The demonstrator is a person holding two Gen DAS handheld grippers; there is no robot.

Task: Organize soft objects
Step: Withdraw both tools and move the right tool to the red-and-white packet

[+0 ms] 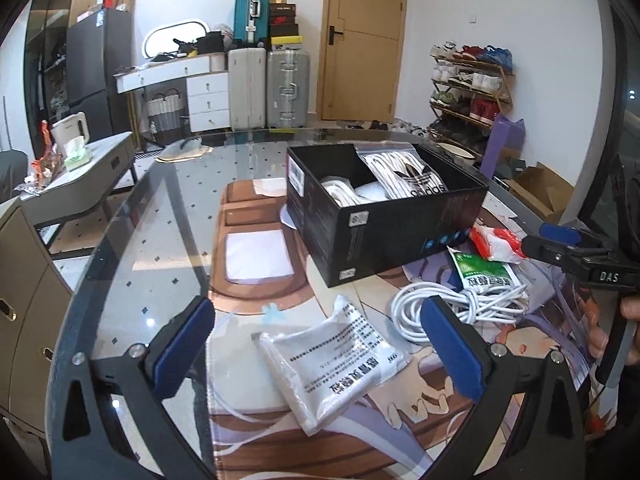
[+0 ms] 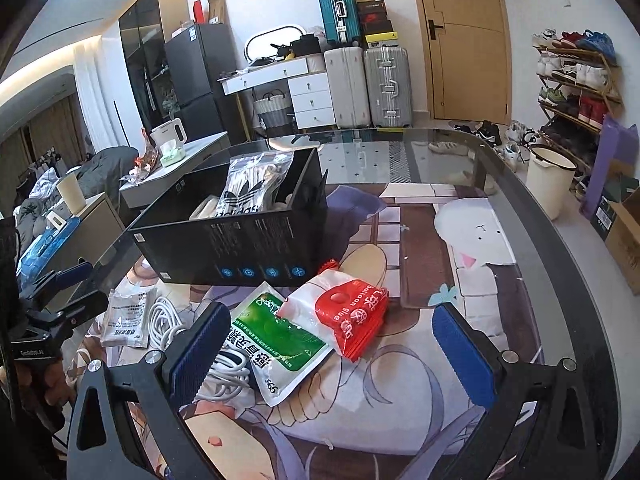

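A black box (image 1: 384, 216) (image 2: 236, 240) on the glass table holds an Adidas bag (image 1: 404, 174) (image 2: 250, 190) and white items. In front of it lie a white printed pouch (image 1: 332, 360) (image 2: 124, 318), a coiled white cable (image 1: 456, 308) (image 2: 164, 320), a green-and-white packet (image 1: 486, 270) (image 2: 276, 344) and a red-and-white balloon glue packet (image 1: 496, 242) (image 2: 348, 312). My left gripper (image 1: 320, 352) is open just above the white pouch. My right gripper (image 2: 340, 352) is open, hovering over the green and red packets; it also shows in the left wrist view (image 1: 560, 244).
The table (image 1: 132, 280) (image 2: 540, 240) is glass over a cartoon mat. Its curved edge runs left and right. Beyond it stand suitcases (image 1: 268, 88), a shoe rack (image 2: 576, 84), a white bucket (image 2: 550, 178) and a side table with a kettle (image 1: 72, 128).
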